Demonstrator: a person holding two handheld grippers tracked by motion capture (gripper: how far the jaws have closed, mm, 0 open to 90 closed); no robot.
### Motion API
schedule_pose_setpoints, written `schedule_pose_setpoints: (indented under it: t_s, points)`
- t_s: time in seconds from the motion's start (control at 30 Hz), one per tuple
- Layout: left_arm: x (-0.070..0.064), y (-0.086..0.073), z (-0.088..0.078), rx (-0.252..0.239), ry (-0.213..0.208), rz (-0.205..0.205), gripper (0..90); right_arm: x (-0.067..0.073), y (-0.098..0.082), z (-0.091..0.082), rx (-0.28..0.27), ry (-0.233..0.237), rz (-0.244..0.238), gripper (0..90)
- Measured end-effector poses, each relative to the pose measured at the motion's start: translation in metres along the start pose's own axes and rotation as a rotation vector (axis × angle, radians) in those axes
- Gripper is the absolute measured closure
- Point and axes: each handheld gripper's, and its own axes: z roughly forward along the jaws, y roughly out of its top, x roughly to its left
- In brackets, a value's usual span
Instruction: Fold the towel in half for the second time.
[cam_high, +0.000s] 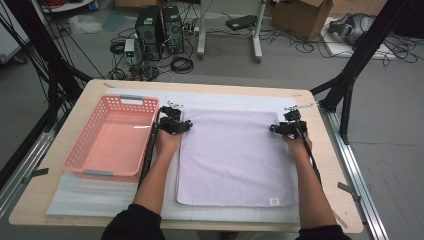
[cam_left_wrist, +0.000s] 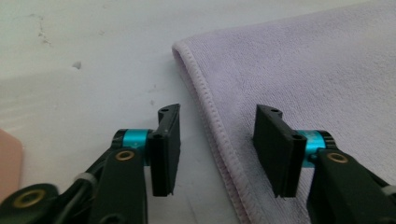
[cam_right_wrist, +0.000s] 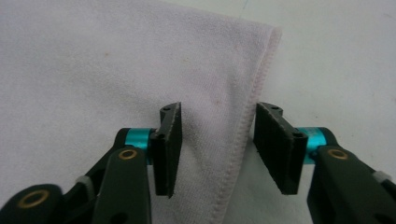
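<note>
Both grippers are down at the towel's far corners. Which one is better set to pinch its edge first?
Probably the right gripper: the towel hem runs nearly centred between its open jaws. The left gripper also straddles the hem, but one pad sits on the cloth, farther in. The difference is small.

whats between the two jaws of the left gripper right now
The hemmed side edge of the lilac towel runs between the jaws of the left gripper, over the white mat, as the left gripper view shows. The pads aren't pressing it yet.

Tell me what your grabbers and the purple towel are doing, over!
Left gripper and right gripper: jaws open, straddling the towel's far side hems. Towel flat, not pinched yet. Pink basket beside it, nothing blocking.
</note>
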Motion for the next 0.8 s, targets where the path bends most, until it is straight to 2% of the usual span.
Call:
schedule_pose_setpoints:
  t_s: [0.03,0.07,0.1,0.13,0.2,0.3,0.37,0.47,0.53,0.6,0.67,0.8]
  points:
    - [-0.002,0.0,0.0,-0.002,-0.011,0.0,63.0,0.0,0.0,0.0,0.001,0.004,0.012,61.6]
    - [-0.003,-0.001,0.0,-0.007,-0.029,0.0,69.1,-0.001,0.0,-0.001,-0.003,0.023,0.02,72.4]
    - [-0.004,-0.002,0.0,-0.009,-0.045,-0.005,76.4,-0.002,-0.001,-0.001,-0.002,0.064,0.043,77.7]
    - [-0.004,-0.002,0.0,-0.008,-0.053,-0.018,82.0,-0.002,-0.001,-0.001,-0.004,0.067,0.052,78.7]
    - [-0.003,-0.001,0.0,-0.003,-0.065,-0.054,84.0,-0.001,-0.002,-0.001,-0.005,0.075,0.071,82.4]
    - [0.004,-0.001,-0.001,0.013,-0.1,-0.177,85.1,0.0,-0.002,-0.002,-0.004,0.079,0.066,84.3]
    - [0.005,0.0,-0.001,0.011,-0.092,-0.221,85.5,-0.002,-0.004,-0.002,-0.023,0.086,0.059,85.0]
    - [0.005,0.004,-0.007,-0.04,-0.098,-0.229,85.7,0.0,-0.005,-0.004,-0.054,0.076,0.047,85.3]
    - [0.008,0.008,-0.013,-0.079,-0.126,-0.253,85.7,0.0,-0.004,-0.009,-0.099,0.081,0.031,85.3]
    - [0.009,0.01,-0.019,-0.098,-0.151,-0.276,85.7,-0.002,-0.003,-0.015,-0.125,0.102,0.042,85.3]
    - [0.008,0.012,-0.024,-0.106,-0.162,-0.266,85.7,-0.002,-0.002,-0.022,-0.143,0.112,0.042,85.3]
    - [0.005,0.014,-0.033,-0.118,-0.184,-0.248,85.6,0.005,-0.003,-0.04,-0.18,0.135,-0.001,85.2]
